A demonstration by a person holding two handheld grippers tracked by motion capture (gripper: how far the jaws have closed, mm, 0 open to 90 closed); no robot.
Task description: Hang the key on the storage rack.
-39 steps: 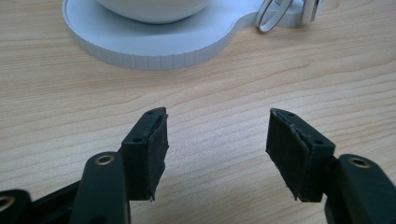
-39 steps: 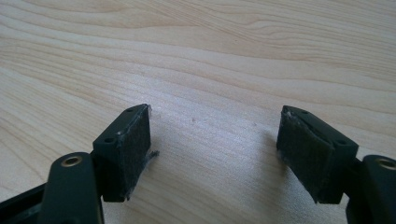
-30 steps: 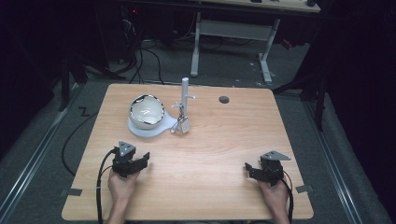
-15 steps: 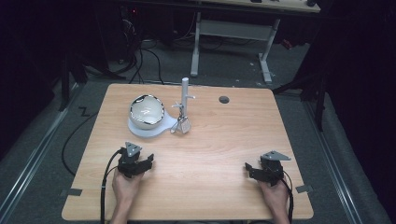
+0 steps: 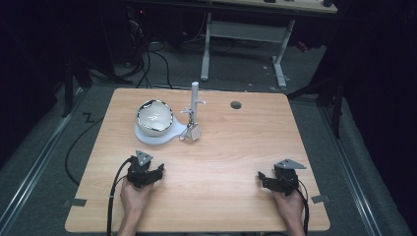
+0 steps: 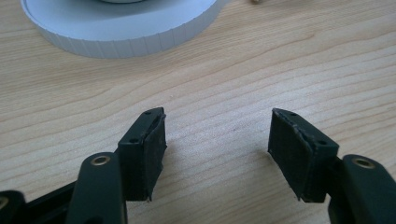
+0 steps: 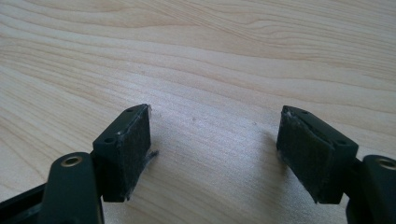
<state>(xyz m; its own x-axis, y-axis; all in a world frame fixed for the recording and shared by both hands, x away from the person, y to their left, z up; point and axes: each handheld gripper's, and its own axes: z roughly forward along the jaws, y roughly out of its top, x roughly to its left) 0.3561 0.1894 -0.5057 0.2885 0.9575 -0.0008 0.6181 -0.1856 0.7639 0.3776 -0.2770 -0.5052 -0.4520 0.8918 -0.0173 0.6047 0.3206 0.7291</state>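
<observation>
My left gripper (image 5: 158,172) rests on the wooden table (image 5: 221,157) at the near left, held by a hand. In its own view my left gripper (image 6: 217,140) is open with only bare wood between the jaws. Just ahead of it lies a white round base (image 6: 121,23). In the high view that white round base (image 5: 173,133) carries a shiny bowl (image 5: 154,118). My right gripper (image 5: 262,178) lies at the near right, pointing left. Its own view has my right gripper (image 7: 215,144) open over bare table.
A thin white post (image 5: 194,98) with short side arms stands right of the bowl, with a small pale item (image 5: 193,132) at its foot. A dark round hole (image 5: 236,104) marks the far side of the table. Cables (image 5: 114,196) trail from the grippers.
My left gripper has shifted slightly to the right and toward the person. The right gripper has stayed where it was.
</observation>
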